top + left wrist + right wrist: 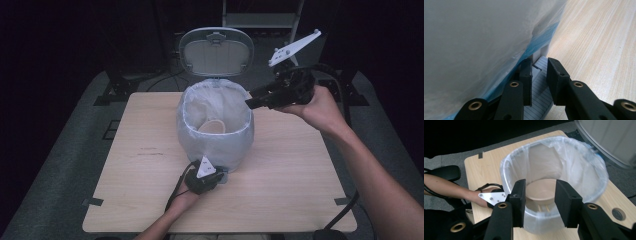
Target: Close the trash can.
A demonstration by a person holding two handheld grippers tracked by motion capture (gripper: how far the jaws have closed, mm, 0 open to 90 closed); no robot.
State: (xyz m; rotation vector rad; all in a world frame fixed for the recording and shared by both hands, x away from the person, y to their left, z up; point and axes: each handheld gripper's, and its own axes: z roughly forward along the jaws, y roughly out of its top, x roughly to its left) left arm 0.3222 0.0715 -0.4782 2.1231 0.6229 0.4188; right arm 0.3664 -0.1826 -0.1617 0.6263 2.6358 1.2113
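A small lidded trash bin (216,125) stands at the middle of the wooden table (280,195), its lid (216,51) swung up and standing open at twelve o'clock behind the rim; a white plastic liner (197,137) is folded over that rim and hangs down the outside; inside, at the bottom, lies a tan paper bowl (214,127), which in the right gripper view also shows what look like thin sticks (543,207) beneath it.

The left gripper (204,178) sits at six o'clock of the bin, low at its base; in the left gripper view its jaws are over the ribbed grey foot pedal (537,97), drawn close together with a narrow gap between them and no firm pinch on anything, so it seems to be pressing the pedal down rather than grasping it.

The right gripper (252,100) hangs at two o'clock of the bin, just outside and above the rim, its jaws partly apart and holding nothing.

By my reading the dropping-in is done: the bowl is already in the bin and the right gripper is free; what is left is to let the pedal go so the lid falls shut, and to draw both hands clear.
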